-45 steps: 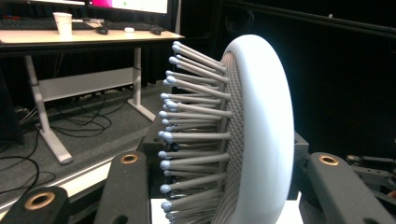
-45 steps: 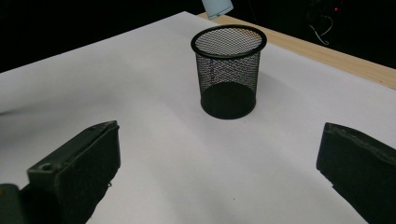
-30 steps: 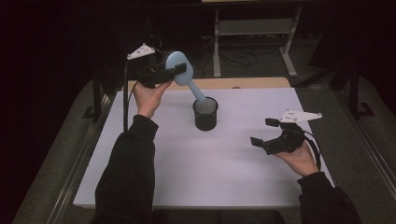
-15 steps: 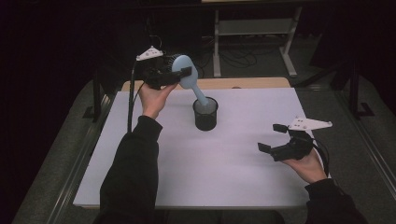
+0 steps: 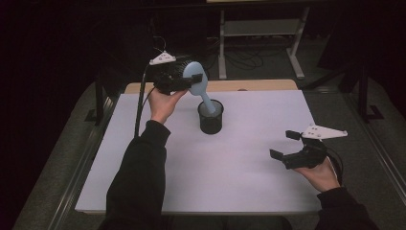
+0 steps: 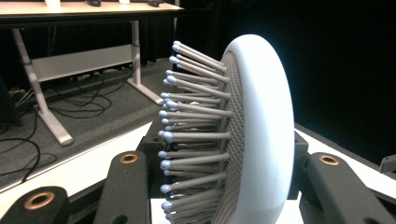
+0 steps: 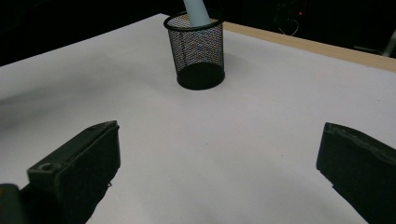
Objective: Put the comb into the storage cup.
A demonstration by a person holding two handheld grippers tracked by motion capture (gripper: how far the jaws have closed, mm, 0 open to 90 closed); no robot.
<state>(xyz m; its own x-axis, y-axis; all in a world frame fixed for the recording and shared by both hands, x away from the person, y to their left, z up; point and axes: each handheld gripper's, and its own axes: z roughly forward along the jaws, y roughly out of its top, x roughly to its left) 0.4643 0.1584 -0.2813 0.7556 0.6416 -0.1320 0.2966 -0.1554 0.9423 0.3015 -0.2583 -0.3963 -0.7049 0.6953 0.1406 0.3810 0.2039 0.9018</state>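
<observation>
At eleven o'clock of the surface [image 5: 249, 177], the left gripper [image 5: 184, 81] is clamped on the head of the pale blue hairbrush [image 5: 196, 81], bristles against one jaw, back against the other. The brush tilts, its handle dipping into the black mesh cup [image 5: 210, 117] just toward five o'clock. This looks like the seating step: next, lower straight and let go. The right gripper [image 5: 289, 146] waits spread and empty at four o'clock.
</observation>
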